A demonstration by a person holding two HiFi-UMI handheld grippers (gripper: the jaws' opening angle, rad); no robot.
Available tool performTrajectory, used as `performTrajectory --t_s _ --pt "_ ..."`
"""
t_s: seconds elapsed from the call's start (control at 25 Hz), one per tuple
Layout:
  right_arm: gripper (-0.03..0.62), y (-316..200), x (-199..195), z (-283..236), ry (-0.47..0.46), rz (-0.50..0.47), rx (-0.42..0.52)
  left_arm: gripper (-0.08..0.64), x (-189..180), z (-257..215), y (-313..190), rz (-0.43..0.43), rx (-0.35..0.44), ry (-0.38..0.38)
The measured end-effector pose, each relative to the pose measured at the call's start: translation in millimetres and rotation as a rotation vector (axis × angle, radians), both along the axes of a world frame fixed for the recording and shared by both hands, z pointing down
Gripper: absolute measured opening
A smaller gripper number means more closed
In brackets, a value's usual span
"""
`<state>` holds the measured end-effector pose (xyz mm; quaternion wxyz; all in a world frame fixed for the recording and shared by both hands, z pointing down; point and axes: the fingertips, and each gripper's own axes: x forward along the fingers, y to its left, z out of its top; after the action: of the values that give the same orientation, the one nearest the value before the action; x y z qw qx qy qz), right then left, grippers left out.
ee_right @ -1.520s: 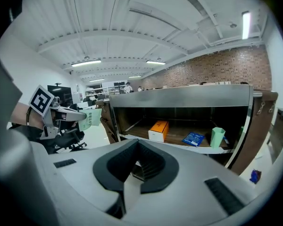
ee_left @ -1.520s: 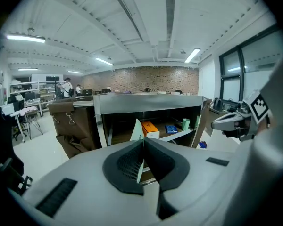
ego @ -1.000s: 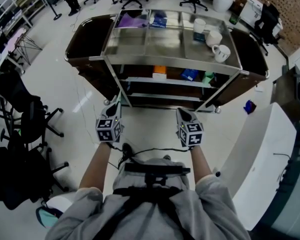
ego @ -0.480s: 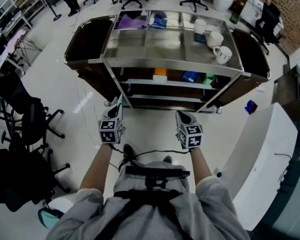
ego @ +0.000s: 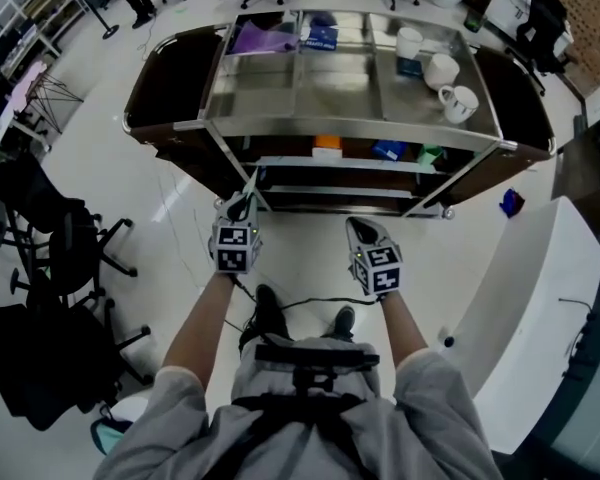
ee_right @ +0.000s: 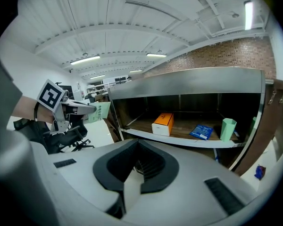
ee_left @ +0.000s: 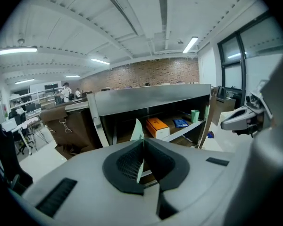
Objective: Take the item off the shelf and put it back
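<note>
From where I stand, the person's forearms reach forward with a gripper in each hand, both angled down toward a steel cart. The left gripper (ee_left: 142,142) is clamped on a thin pale green card (ee_left: 137,128), which stands on edge between the pads and pokes out past the tips (its print is too small to read). The right gripper (ee_right: 136,144), side by side with the left and apart from it, has its jaws brought together with nothing between them. Just ahead of both grippers is the cart (ego: 340,126), its front legs close to the tips and neither gripper touching it. Beyond the tips and a little above them runs the cart's middle shelf (ee_right: 179,139). On it, straight ahead of the right gripper and to the right of the left one, an orange box (ee_right: 163,123) lies flat. Further right are a blue packet (ee_right: 201,131) and then an upright green cup (ee_right: 228,128), each apart from the next. Above the shelf, the cart's steel top is split into three bays. The bay ahead of the left gripper holds a purple bag (ego: 260,36). The one on the right gripper's far side holds three white mugs (ego: 458,101). Off to the left gripper's side are black office chairs (ego: 60,238), and a brick wall (ee_left: 151,74) closes the room at the back.
</note>
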<state>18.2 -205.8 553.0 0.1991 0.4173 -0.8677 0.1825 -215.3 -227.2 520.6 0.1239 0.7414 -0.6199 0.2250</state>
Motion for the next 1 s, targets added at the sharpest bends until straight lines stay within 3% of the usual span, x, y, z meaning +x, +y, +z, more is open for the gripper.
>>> performTrajectory --t_s 0.28,0.52,1.0 --pt "0.009 -19.6 -29.9 19.0 -0.004 -0.023 -0.011 0.008 8.0 27.9 -45.7 0.111 -0.019 -0.167" --pt "0.009 -41.3 -56.2 31.2 -0.013 -0.034 -0.027 0.008 17.0 55.5 -85.7 0.230 -0.013 -0.375" --pt "0.009 -91.1 -94.9 90.2 -0.014 -0.024 -0.079 0.008 -0.1 133.2 -148.8 0.291 -0.075 -0.578"
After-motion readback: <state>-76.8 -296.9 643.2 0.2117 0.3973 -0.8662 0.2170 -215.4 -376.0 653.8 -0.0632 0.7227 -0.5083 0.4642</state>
